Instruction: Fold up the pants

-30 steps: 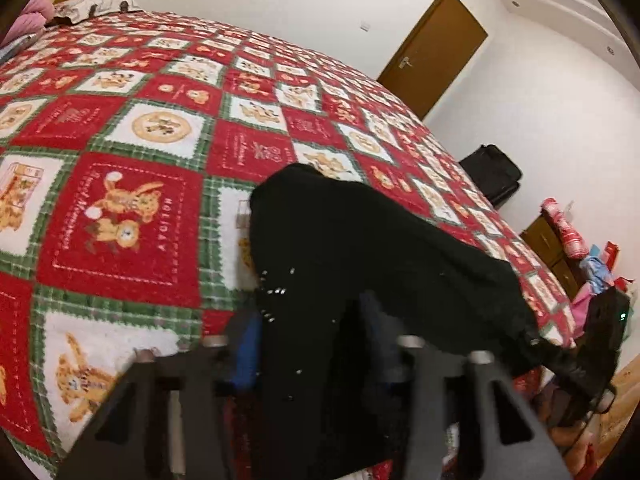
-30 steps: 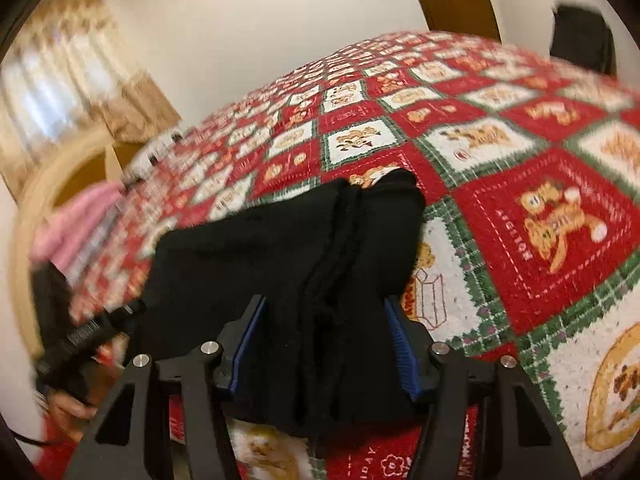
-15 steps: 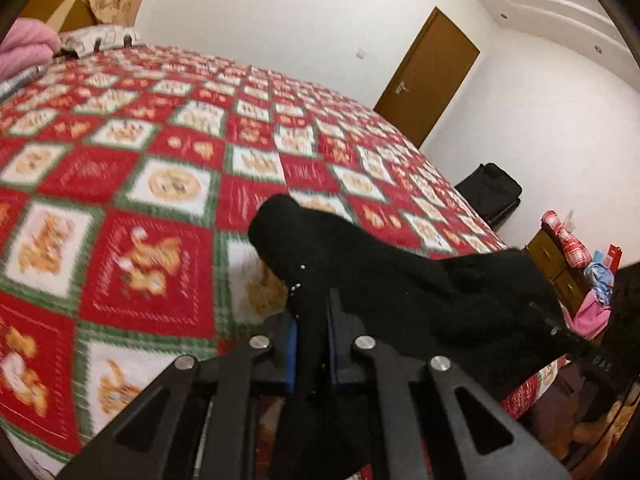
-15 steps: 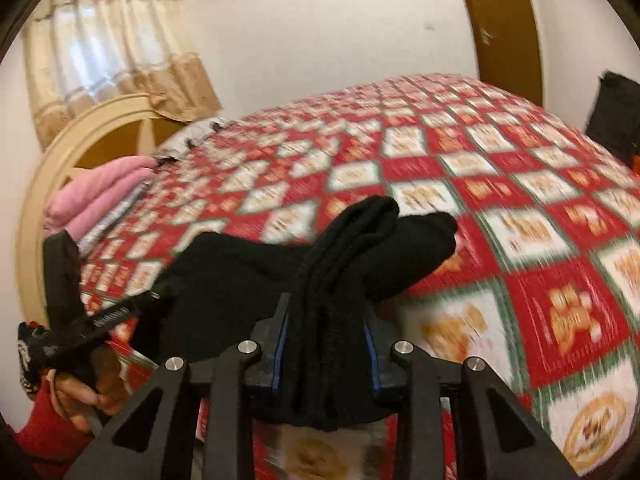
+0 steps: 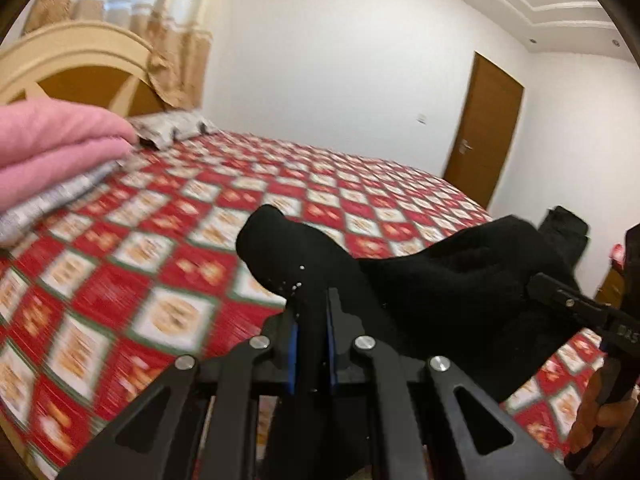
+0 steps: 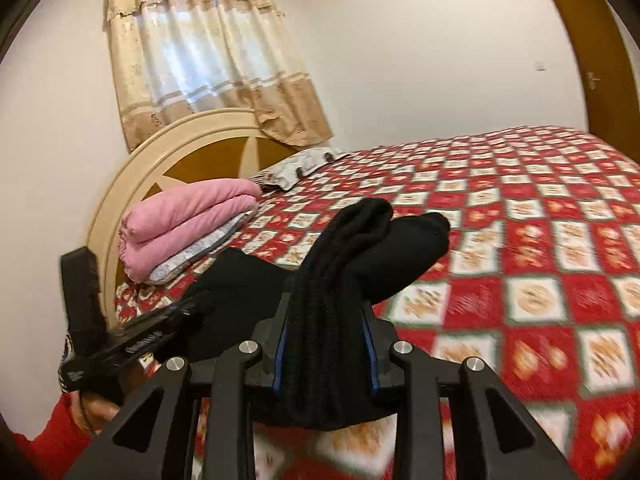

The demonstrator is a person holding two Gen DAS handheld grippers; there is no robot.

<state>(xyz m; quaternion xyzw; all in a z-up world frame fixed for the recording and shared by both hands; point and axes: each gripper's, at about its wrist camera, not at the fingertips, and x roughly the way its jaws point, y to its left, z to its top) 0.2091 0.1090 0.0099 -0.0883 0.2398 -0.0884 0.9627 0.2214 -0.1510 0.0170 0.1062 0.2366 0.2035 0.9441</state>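
Black fabric is the whole job here: the pants [image 5: 452, 276] hang bunched in the air above the bed [image 5: 168, 272], strung between two grips and off the quilt as far as either view shows. The left hand-held gripper [image 5: 311, 344] has its blue pads nearly together on a thin pinch of cloth, with a rounded hump of fabric rising just beyond the tips. The right hand-held gripper [image 6: 326, 344] stands part open around a much thicker, ribbed wad of the same pants, pads pressed into it from both sides; a lobe of cloth sticks out past the fingers. Each wrist view catches the other tool at its edge, with a person's hand [image 6: 96, 410] and red sleeve [image 6: 52, 440] behind it.

By my reading this is the lift-and-carry part of a fold: both ends are gathered and raised, and the crease is not laid. The next move calls for bringing the held edge over and down onto the quilt, keeping the two grips level so the layers land flat, and letting go only once the cloth rests.

No container is in view. Folded pink bedding [image 6: 188, 224] sits stacked near the cream headboard [image 6: 132, 176], with a patterned pillow [image 6: 300, 166] beside it, well apart from the pants.
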